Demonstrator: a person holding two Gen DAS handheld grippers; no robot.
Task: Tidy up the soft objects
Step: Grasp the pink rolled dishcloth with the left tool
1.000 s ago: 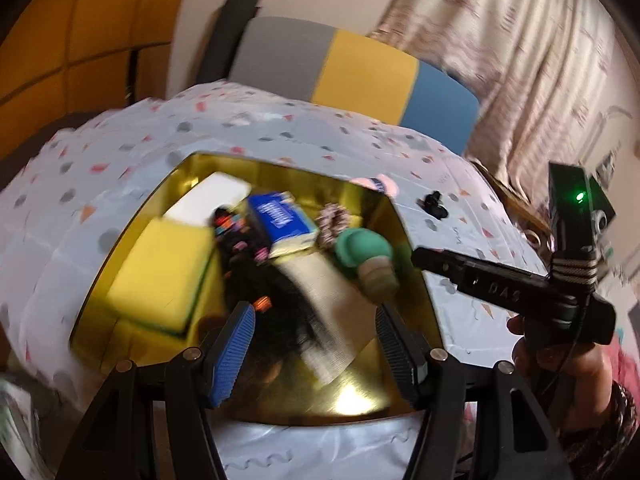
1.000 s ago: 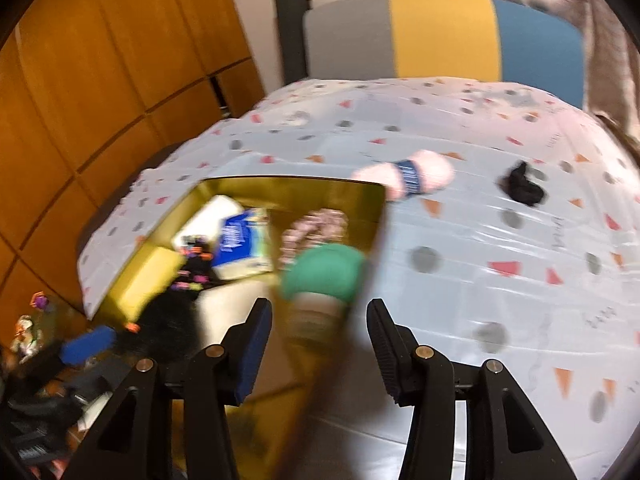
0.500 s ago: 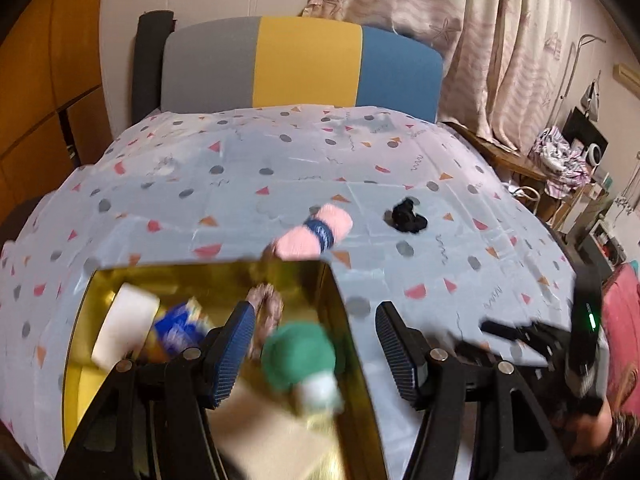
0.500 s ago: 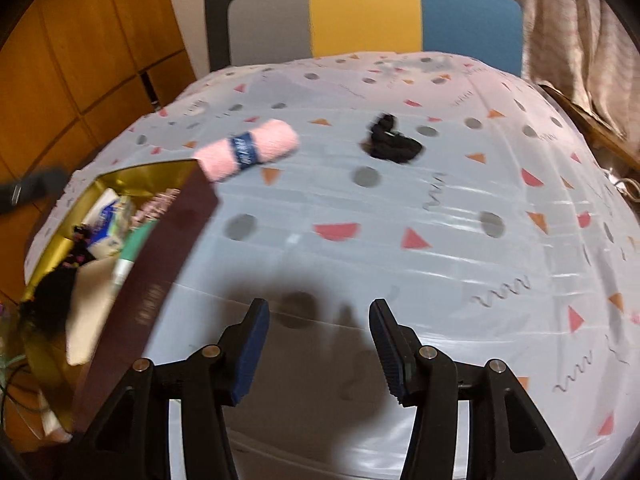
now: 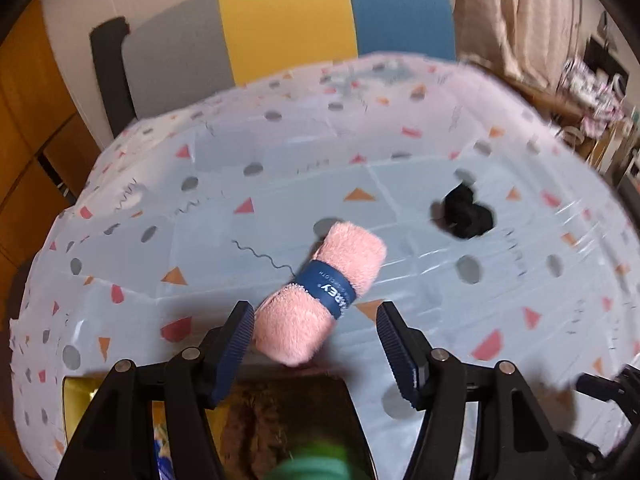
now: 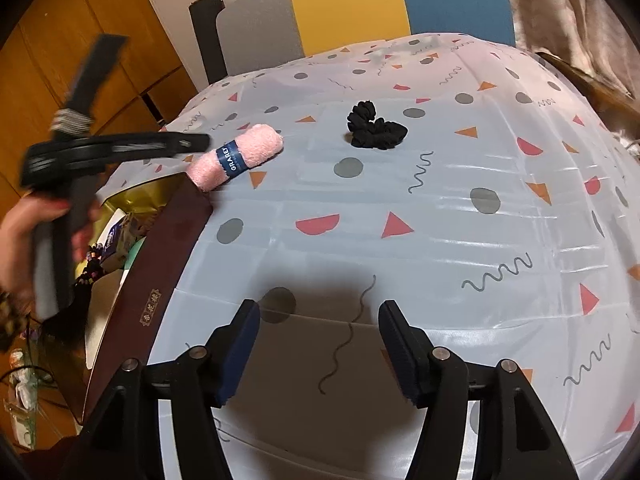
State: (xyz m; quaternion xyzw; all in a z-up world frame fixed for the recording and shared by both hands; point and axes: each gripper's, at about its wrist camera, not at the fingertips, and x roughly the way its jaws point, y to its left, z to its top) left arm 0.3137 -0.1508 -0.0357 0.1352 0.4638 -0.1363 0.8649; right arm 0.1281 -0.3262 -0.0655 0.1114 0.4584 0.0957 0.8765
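The rolled pink towel (image 5: 320,294) with its blue band lies on the patterned tablecloth (image 6: 460,240), its near end touching the far corner of the gold-lined box (image 6: 160,264). The left gripper (image 5: 316,344) hangs over that corner with jaws spread, the towel's near end between them but not pinched. Beyond the towel, well apart from it, sits a black scrunchie (image 6: 374,130). The right gripper (image 6: 318,350), to the right of the towel over bare cloth, has just been opening its jaws, nothing between them.
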